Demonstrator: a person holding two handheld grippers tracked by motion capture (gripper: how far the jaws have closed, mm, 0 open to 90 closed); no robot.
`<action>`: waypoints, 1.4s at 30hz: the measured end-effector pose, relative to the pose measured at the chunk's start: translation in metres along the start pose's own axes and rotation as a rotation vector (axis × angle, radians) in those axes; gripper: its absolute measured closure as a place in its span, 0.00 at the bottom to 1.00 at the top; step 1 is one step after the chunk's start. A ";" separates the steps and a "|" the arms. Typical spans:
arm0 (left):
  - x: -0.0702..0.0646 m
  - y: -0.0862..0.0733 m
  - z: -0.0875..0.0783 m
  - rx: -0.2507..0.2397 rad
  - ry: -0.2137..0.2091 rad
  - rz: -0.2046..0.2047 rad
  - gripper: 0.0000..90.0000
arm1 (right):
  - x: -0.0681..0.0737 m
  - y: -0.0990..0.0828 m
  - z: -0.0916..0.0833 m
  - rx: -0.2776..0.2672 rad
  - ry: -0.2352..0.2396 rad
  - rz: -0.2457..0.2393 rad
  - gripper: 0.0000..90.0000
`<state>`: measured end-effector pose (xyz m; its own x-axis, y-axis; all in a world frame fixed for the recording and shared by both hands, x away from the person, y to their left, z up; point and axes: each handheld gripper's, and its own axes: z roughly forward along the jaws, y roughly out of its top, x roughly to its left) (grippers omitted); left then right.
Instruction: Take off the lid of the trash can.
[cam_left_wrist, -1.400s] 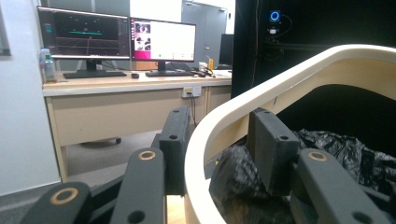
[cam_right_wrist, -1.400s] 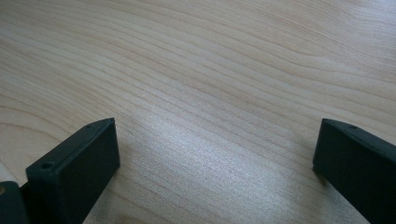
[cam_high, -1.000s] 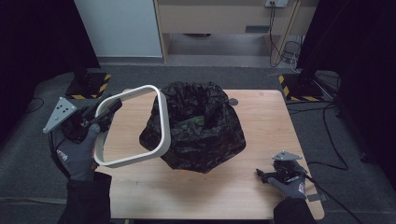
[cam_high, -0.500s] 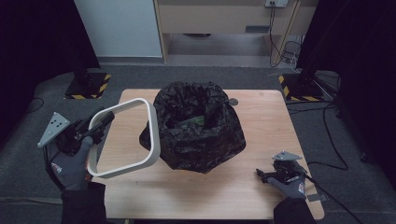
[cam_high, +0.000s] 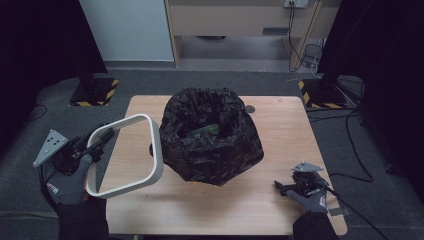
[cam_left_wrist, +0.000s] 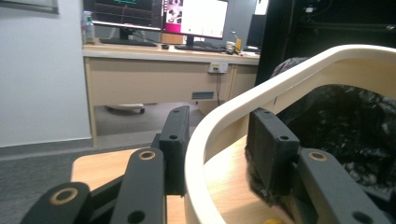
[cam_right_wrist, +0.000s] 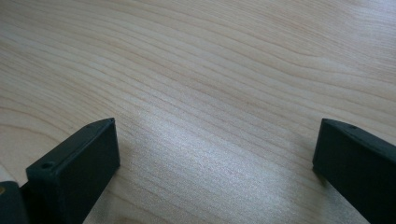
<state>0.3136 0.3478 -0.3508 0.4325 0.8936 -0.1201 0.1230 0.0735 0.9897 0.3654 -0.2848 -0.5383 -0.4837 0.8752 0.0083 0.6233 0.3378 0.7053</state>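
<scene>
A cream square ring with rounded corners (cam_high: 156, 155) hangs tilted over the table's left edge, apart from the bag. My left gripper (cam_high: 101, 138) is shut on the ring's upper left corner. In the left gripper view the ring's wall (cam_left_wrist: 233, 109) runs between the two black jaws, and my left gripper (cam_left_wrist: 223, 127) straddles it. A crumpled black bin bag (cam_high: 212, 145) stands open in the table's middle with something green (cam_high: 205, 131) inside. Near the front right corner my right gripper (cam_high: 280, 186) rests low, open. In the right gripper view my right gripper (cam_right_wrist: 215, 154) has bare wood between its jaws.
The wooden table (cam_high: 285, 130) has a small round mark (cam_high: 249, 108) behind the bag. Stands with yellow-black striped bases (cam_high: 95, 92) (cam_high: 320, 92) sit on the floor at both far corners. Cables (cam_high: 350, 150) trail on the right. A desk with monitors (cam_left_wrist: 187, 18) stands beyond.
My left gripper has carried the ring leftward and down, away from the bag and toward the table's left edge. The right gripper has stayed put.
</scene>
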 end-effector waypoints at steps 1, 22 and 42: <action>0.002 -0.002 -0.003 0.006 0.011 0.002 0.66 | 0.000 0.000 0.000 0.000 -0.001 -0.001 0.01; 0.043 -0.038 -0.007 0.079 0.107 -0.013 0.66 | 0.000 0.000 0.000 0.000 0.000 0.001 0.01; 0.065 -0.082 0.006 0.211 0.187 -0.020 0.66 | 0.000 0.000 0.000 0.000 0.003 -0.005 0.01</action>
<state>0.3369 0.3967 -0.4397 0.2579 0.9607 -0.1031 0.3213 0.0153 0.9469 0.3658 -0.2850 -0.5382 -0.4888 0.8724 0.0066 0.6205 0.3424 0.7055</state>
